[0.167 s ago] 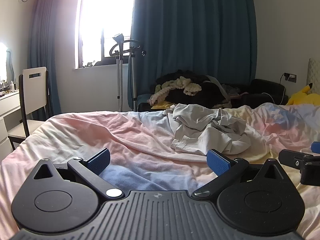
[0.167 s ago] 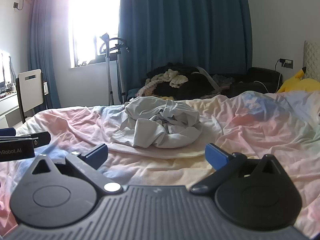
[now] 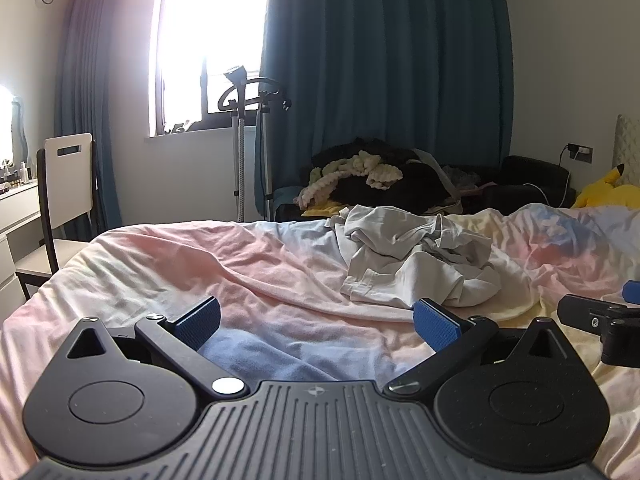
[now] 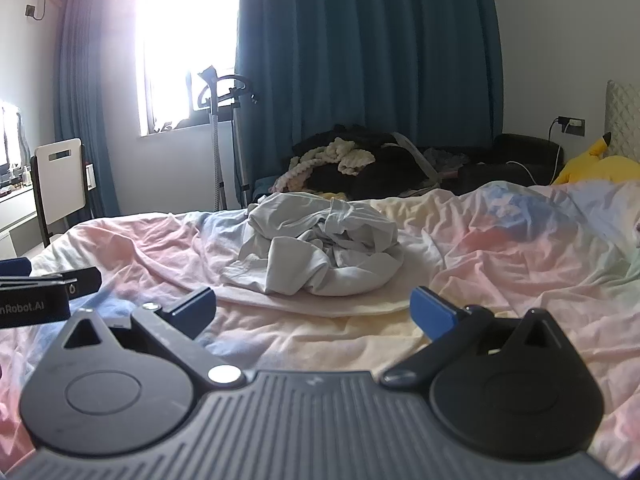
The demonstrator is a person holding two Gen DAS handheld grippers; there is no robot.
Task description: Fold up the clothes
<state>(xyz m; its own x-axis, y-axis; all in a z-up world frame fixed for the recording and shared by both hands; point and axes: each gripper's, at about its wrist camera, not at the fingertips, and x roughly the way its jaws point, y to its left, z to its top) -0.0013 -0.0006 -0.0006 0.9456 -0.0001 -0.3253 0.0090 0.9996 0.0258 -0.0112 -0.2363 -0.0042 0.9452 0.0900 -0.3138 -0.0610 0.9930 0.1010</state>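
The crumpled garment (image 4: 320, 248) is lying on the bed (image 4: 500, 272) straight ahead of the right hand-held gripper (image 4: 314, 308), ahead-right of the left hand-held gripper (image 3: 318, 322); both are gaping wide, holding nothing.

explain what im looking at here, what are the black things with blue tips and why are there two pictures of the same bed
Those are hand-held tongs, one in each of a person's hands, with a wide-angle camera mounted on each that looks forward along the two fingers. So one picture comes from the left tongs and the other from the right tongs. The blue tips are the gripping pads. Both tongs are wide open and hold nothing. Each camera also catches the other tool at the edge of its picture. Ahead, on the rumpled pastel bedcover, lies a crumpled pale grey garment, waiting to be folded and not yet touched. Behind the bed are a dark pile of other clothes, blue curtains and a bright window.
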